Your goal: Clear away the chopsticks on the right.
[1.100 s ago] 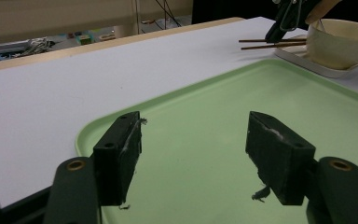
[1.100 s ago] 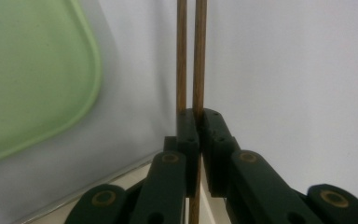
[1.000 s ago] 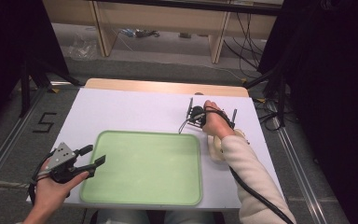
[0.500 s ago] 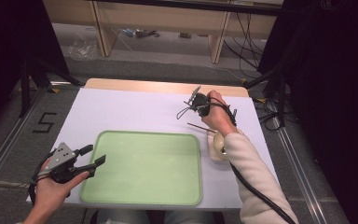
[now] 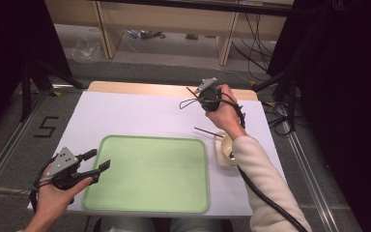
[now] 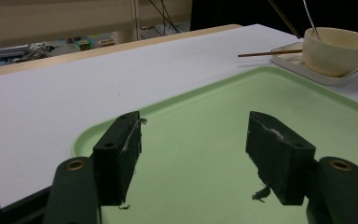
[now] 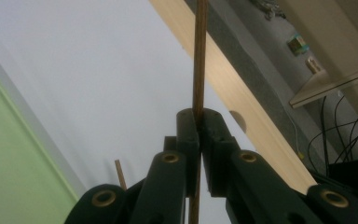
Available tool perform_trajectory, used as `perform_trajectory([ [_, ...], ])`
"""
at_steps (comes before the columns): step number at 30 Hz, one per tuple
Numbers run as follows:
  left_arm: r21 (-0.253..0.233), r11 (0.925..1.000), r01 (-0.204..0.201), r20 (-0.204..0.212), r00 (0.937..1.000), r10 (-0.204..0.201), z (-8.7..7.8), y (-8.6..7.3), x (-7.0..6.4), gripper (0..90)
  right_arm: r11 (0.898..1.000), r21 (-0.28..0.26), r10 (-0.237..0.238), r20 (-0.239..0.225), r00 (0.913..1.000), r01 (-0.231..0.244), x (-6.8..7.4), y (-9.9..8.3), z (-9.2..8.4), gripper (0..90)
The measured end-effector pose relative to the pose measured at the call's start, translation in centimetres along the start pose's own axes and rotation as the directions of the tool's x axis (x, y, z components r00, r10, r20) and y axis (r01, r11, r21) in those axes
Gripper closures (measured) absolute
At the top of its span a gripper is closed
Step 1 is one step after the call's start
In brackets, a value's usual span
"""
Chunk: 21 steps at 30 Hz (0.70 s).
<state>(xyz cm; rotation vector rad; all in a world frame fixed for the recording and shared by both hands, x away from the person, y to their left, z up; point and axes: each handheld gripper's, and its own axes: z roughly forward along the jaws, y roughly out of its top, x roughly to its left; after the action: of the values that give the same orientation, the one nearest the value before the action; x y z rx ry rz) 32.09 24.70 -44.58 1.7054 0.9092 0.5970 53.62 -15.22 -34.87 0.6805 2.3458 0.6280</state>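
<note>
Fingers of your right gripper (image 5: 204, 94), pinching one chopstick (image 7: 199, 56), have lifted it at one o'clock, leaving its mate (image 5: 207, 131) by the bowl (image 5: 224, 151).

left gripper (image 5: 95, 162) gaping; right gripper (image 7: 199, 140) clamped, raised.

A: Where does the tray (image 5: 149, 179) lie?
B: On the table (image 5: 125, 116), near its front edge. The left gripper (image 5: 95, 162) hangs over its left rim.
A: And the bowl (image 5: 226, 151)?
B: Just right of the tray, on a plate (image 6: 298, 65), with one chopstick (image 5: 207, 131) across the plate's rim. The right gripper (image 5: 199, 96) is behind the bowl, above the table.
</note>
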Motion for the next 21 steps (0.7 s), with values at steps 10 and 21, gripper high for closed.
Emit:
perform_trajectory([
  [10,-0.008,0.9997,-0.023,0.012,0.9997,0.023,0.2,0.1,0.1,36.0,0.965,-0.206,0.160,-0.026,0.9868,-0.162,-0.6,1.3,-2.8,87.6],
  [21,0.002,0.9999,-0.016,0.006,0.9999,0.016,0.1,0.0,0.0,36.4,0.817,-0.132,0.520,-0.251,0.8164,-0.561,0.9,0.9,-5.3,87.5],
])
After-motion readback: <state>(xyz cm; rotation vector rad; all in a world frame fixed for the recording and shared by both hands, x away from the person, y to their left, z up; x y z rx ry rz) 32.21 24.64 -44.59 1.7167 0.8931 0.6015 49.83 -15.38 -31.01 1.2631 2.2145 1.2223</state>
